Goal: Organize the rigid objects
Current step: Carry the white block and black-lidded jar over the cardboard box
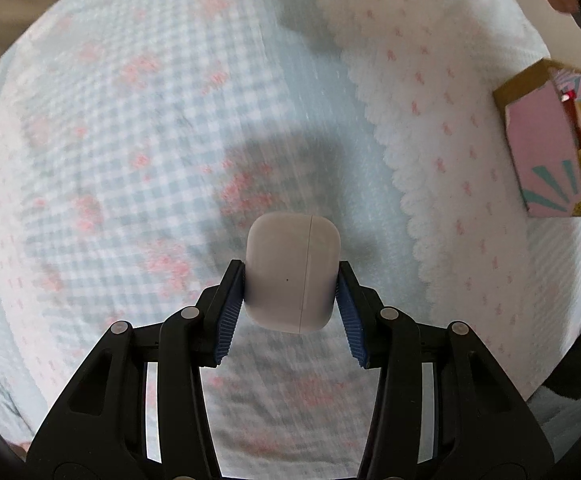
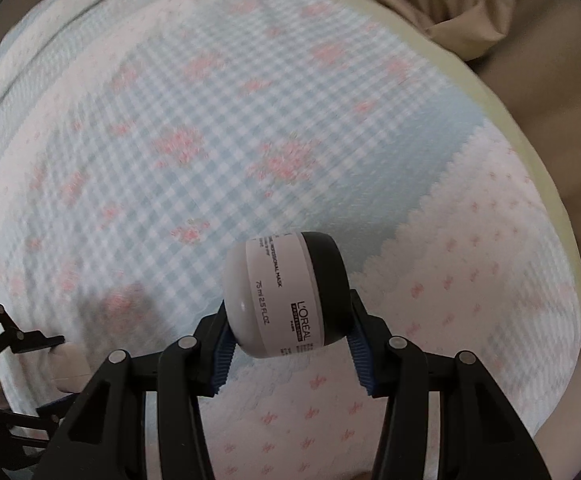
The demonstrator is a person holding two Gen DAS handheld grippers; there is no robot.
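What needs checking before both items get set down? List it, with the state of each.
1. Left tongs grip on the white earbud case: ok, pads on both sides.
2. Right tongs grip on the L'Oreal jar: ok, jar lies sideways between the pads.
3. Jar's black lid closed: ok, seated.
4. Both items off the bedspread: cannot tell, pictures blurred.
5. Pink and gold box open to receive items: cannot tell, cut off at the edge.
6. Tongs apart from each other: ok.
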